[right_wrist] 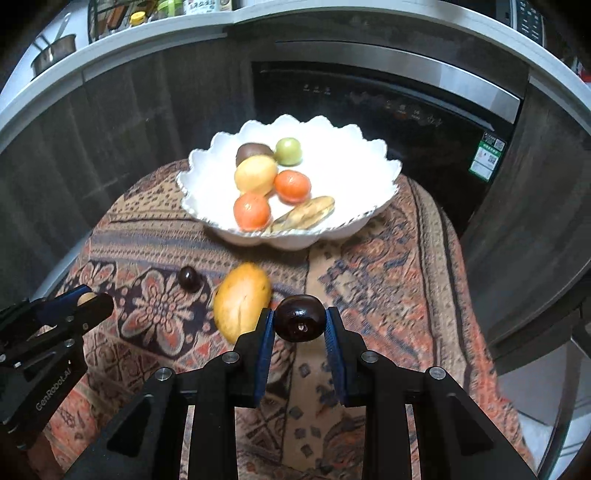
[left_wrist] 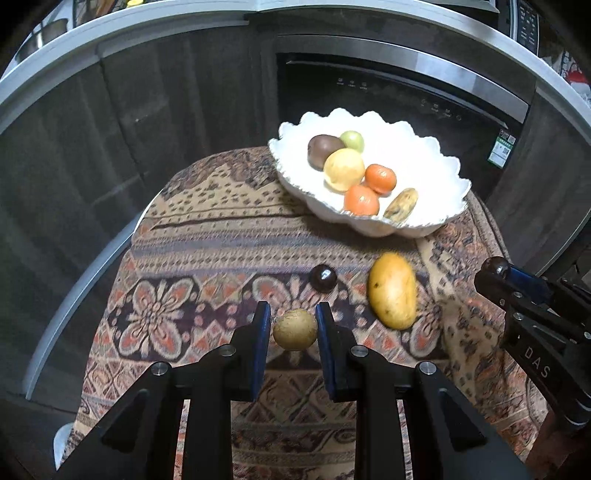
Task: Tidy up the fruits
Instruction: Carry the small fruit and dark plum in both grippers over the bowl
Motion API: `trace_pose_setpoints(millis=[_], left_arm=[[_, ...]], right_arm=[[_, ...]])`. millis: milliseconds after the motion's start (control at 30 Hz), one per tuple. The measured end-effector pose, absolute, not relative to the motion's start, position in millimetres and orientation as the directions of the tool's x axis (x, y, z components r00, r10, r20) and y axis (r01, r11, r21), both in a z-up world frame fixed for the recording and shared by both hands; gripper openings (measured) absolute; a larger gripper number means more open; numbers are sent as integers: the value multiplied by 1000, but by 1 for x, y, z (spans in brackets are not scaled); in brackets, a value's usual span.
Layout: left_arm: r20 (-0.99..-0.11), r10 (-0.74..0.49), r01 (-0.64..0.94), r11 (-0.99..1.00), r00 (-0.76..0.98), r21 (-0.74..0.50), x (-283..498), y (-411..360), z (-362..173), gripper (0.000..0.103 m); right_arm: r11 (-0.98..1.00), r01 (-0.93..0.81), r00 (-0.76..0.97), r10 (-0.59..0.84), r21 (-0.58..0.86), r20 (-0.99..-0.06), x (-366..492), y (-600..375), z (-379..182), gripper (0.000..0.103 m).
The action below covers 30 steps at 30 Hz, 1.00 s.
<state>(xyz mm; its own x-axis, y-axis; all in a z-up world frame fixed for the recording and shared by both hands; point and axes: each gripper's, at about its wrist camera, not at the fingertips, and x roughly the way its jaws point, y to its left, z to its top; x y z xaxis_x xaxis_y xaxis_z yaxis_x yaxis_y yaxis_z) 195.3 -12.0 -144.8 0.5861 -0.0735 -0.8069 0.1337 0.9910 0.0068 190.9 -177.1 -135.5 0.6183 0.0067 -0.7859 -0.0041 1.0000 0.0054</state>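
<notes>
My left gripper (left_wrist: 294, 317) is shut on a small tan round fruit (left_wrist: 295, 329), held above the patterned cloth. My right gripper (right_wrist: 300, 320) is shut on a dark purple round fruit (right_wrist: 299, 323); it also shows at the right of the left wrist view (left_wrist: 496, 266). A yellow mango (left_wrist: 392, 290) (right_wrist: 241, 305) and a small dark cherry-like fruit (left_wrist: 323, 278) (right_wrist: 189, 278) lie on the cloth. A white scalloped bowl (left_wrist: 436, 184) (right_wrist: 354, 173) behind them holds several fruits: two oranges, a yellow one, a brown one, a green one, a speckled one.
The table is covered by a patterned cloth (left_wrist: 207, 236) (right_wrist: 388, 266). Dark cabinets and a black dishwasher front (left_wrist: 388, 96) stand behind it. A countertop with pots and bottles (right_wrist: 110, 22) runs above. The left gripper shows at the left of the right wrist view (right_wrist: 88, 299).
</notes>
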Motion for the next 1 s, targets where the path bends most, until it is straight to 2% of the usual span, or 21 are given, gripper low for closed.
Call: trace_pose_setpoints(millis=[667,1000], left_arm=[[-799,-115,183,983,590,-6,278,-40,-108,25],[-811,-126,204,979,572,-8,325,-53,-111,25]], right_arm=[[999,32,632,-4,20,-775,258,-203,-100,29],[999,45,627,-22,8,-778,298,-212,-96,29]])
